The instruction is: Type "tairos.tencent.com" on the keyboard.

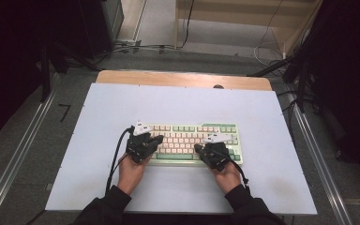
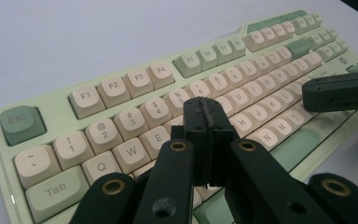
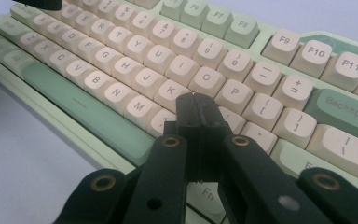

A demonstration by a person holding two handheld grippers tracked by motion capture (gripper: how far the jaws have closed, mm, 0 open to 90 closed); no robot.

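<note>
A white counter (image 1: 98, 154) is seen carrying a green-and-cream keyboard (image 1: 192, 132) near its front middle. Both forearms are brought in from the near edge, wrists angled inward. The left hand-held gripper (image 1: 157, 139) is poised over the keyboard's left keys, the right hand-held gripper (image 1: 198, 147) over its right keys; both are pressed fully together, nothing held.

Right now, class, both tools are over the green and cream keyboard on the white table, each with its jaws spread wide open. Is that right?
Not quite. Both tools are over the keyboard on the white table, but their jaws are shut, not spread. The left gripper view shows the left tool closed tight over the keys, and the right gripper view shows the right tool likewise.
</note>
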